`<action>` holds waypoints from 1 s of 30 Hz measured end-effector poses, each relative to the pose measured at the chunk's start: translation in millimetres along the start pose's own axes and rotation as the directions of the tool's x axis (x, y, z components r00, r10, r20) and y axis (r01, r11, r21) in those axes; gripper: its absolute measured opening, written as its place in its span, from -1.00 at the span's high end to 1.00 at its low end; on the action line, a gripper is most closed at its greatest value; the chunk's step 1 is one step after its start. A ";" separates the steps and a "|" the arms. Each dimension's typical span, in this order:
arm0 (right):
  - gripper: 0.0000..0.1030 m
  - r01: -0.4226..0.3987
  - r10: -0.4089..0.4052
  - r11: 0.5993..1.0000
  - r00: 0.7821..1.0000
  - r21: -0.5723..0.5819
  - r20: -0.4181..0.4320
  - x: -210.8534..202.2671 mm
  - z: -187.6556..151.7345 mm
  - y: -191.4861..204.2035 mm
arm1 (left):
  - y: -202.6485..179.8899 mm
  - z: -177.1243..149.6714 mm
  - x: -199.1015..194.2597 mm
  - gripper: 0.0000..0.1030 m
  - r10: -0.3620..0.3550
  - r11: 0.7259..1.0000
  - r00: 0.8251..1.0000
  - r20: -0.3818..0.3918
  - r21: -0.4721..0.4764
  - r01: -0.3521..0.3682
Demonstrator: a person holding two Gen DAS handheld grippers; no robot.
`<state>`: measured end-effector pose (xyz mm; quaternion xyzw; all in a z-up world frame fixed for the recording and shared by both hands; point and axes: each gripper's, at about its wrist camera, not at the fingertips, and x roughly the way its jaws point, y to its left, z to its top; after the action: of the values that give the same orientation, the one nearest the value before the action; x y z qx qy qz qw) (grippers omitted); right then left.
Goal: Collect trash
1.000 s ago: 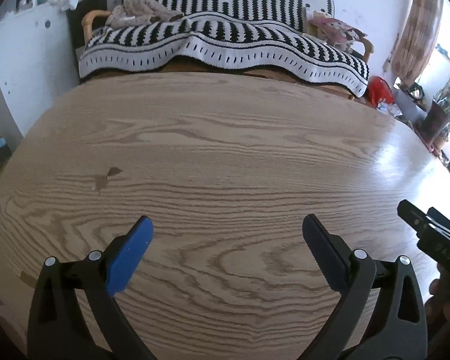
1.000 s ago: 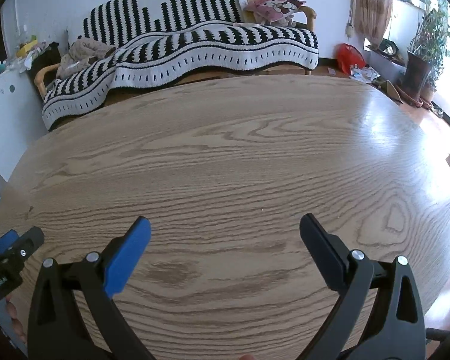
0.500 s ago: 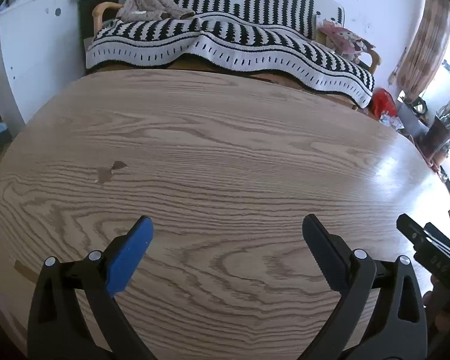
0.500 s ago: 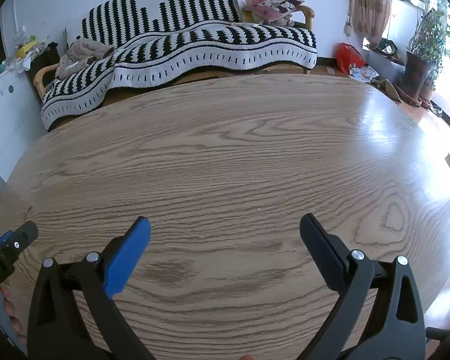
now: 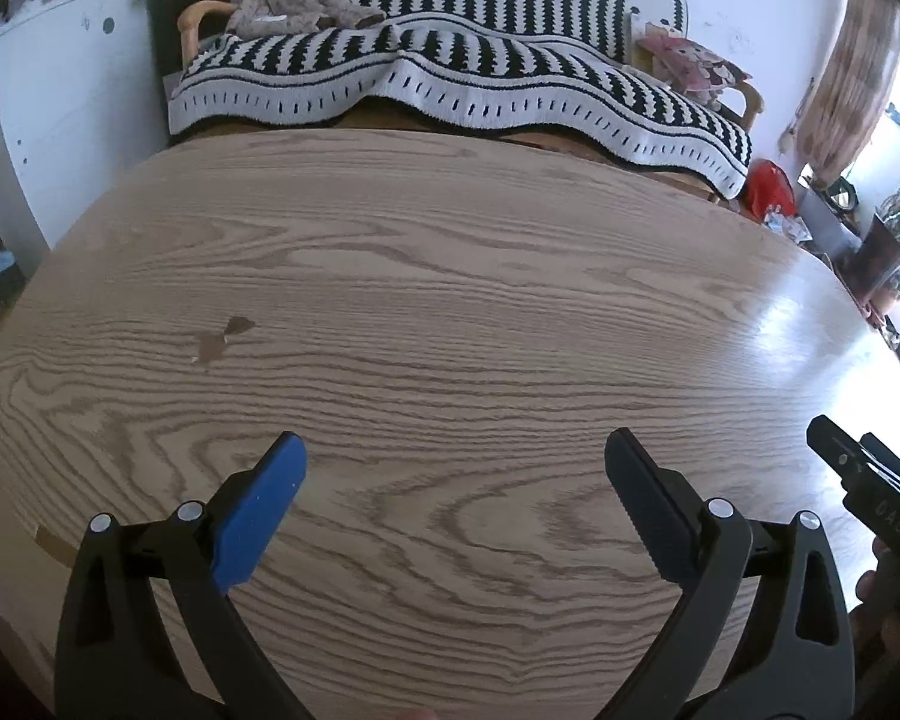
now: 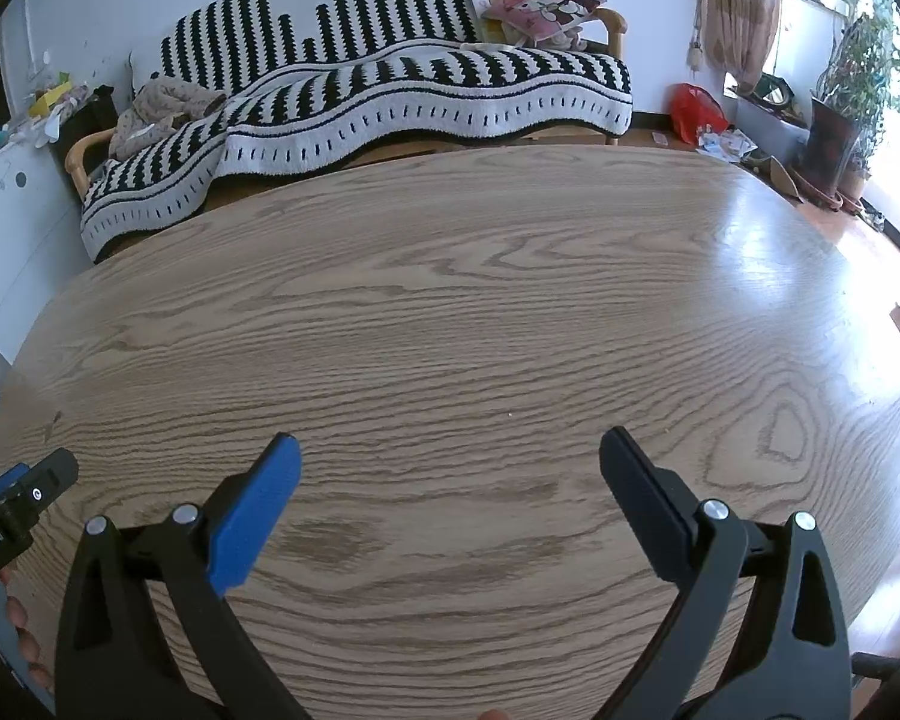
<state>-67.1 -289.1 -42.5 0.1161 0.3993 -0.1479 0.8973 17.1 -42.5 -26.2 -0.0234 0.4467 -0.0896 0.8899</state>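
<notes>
Hovering both over the wooden desk (image 5: 450, 312), I've got my left tool (image 5: 453, 462) and right tool (image 6: 450, 459) spread wide with nothing gripped, striped sofa (image 6: 390, 84) behind, and honestly can't spot any trash.

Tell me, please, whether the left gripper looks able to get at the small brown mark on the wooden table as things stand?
Probably yes. The left gripper is open and holds nothing, and the small brown mark lies ahead and to its left on the bare wooden table, with nothing between them. Whether it is a stain or liftable trash, I cannot tell.
</notes>
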 end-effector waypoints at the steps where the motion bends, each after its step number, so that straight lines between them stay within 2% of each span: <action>1: -0.87 0.000 0.000 1.000 1.000 0.003 -0.004 1.1 0.3 -0.9 | -0.1 0.2 -0.1 -0.88 -0.001 1.000 1.000 -0.001 -0.001 0.001; 30: -0.87 -0.011 0.011 1.000 1.000 0.006 -0.028 5.9 -0.1 0.2 | -8.0 -1.4 1.1 -0.88 0.015 0.999 1.000 -0.012 0.033 -0.015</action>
<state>-63.2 -289.9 -47.0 0.1230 0.4110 -0.1423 0.8920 15.6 -50.5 -26.9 -0.0050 0.4506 -0.0902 0.8881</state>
